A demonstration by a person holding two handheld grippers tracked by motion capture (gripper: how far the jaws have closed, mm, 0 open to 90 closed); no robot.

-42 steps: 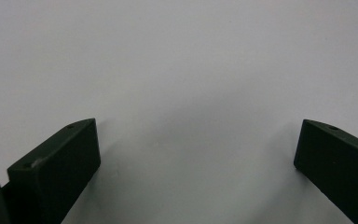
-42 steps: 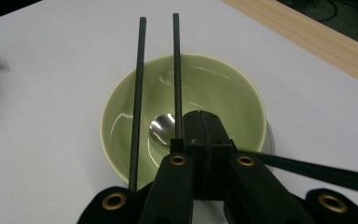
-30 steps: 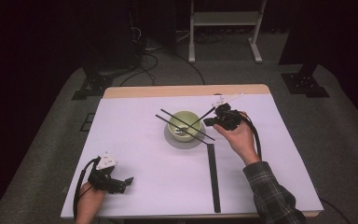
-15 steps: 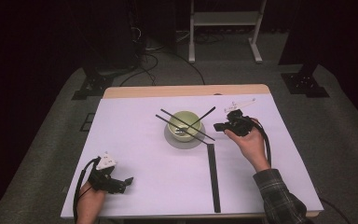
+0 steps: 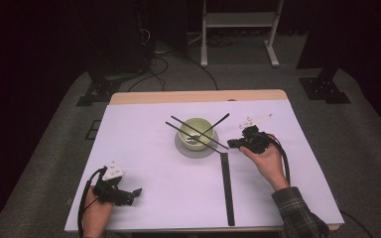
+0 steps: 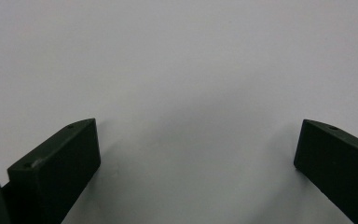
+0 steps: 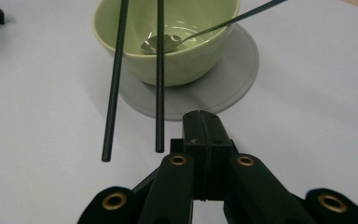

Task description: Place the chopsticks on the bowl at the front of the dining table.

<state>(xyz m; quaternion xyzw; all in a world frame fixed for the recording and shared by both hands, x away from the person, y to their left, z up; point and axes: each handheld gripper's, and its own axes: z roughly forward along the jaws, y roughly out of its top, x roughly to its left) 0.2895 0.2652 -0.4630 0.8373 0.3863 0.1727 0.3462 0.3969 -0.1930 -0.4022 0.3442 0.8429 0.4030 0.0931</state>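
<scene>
Right now the right gripper (image 7: 204, 135), jaws pressed together and empty, sits just right of the chopsticks (image 7: 135, 77), which span the bowl (image 5: 197, 131) lengthwise toward it; the left gripper (image 5: 129, 194), open, is far off.

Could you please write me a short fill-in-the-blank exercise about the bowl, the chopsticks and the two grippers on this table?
1. The two black chopsticks lie across the rim of the green ____.
2. Inside the bowl rests a metal ____.
3. The bowl stands on a round grey ____.
4. The right gripper has its jaws ____, while the left gripper has them open over bare table.

Missing words: bowl; spoon; plate; shut
</scene>
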